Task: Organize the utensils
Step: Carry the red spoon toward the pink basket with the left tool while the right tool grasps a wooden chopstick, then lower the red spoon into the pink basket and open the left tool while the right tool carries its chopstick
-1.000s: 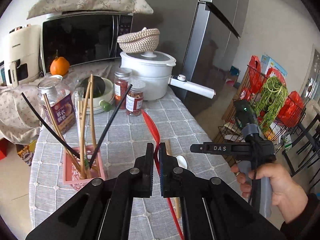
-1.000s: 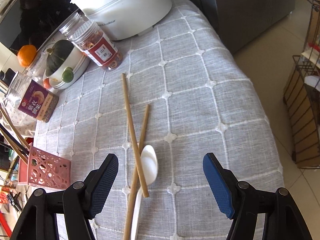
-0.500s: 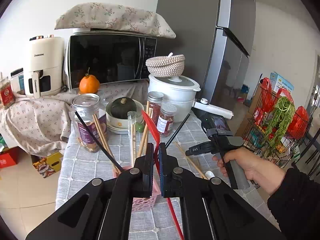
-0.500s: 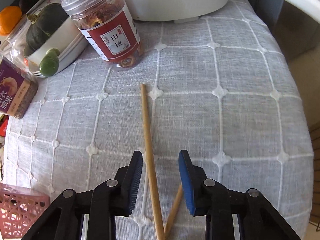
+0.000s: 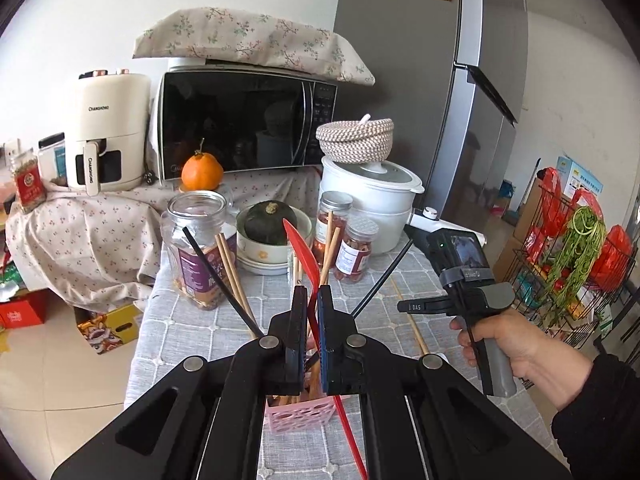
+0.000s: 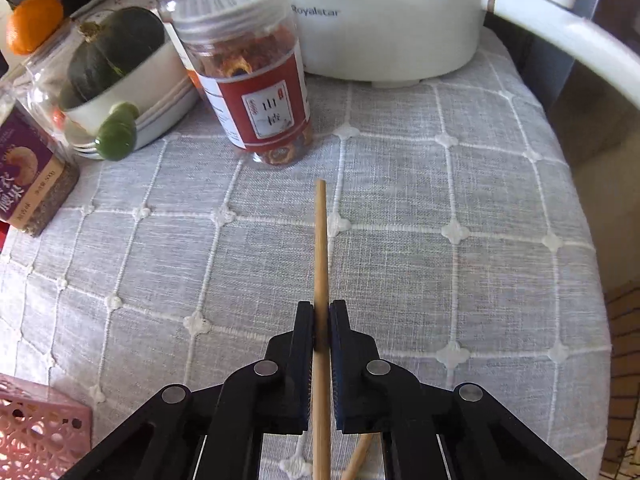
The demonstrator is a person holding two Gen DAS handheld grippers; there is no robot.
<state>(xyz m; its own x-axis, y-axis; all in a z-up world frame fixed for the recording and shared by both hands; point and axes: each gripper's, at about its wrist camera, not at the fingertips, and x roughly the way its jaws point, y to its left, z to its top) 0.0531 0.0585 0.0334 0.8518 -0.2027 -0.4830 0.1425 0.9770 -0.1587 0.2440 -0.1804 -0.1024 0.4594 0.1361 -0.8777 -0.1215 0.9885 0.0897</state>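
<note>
My right gripper [image 6: 321, 326] has just squeezed shut on 1 wooden chopstick [image 6: 320, 248] pointing to 12 o'clock. My left gripper [image 5: 313, 312] pinches the red spoon [image 5: 303, 254]. I should lift slowly, straight up.

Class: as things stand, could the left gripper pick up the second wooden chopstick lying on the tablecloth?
Probably not yet: the left gripper is shut on the red spatula, so its jaws are occupied.
</note>
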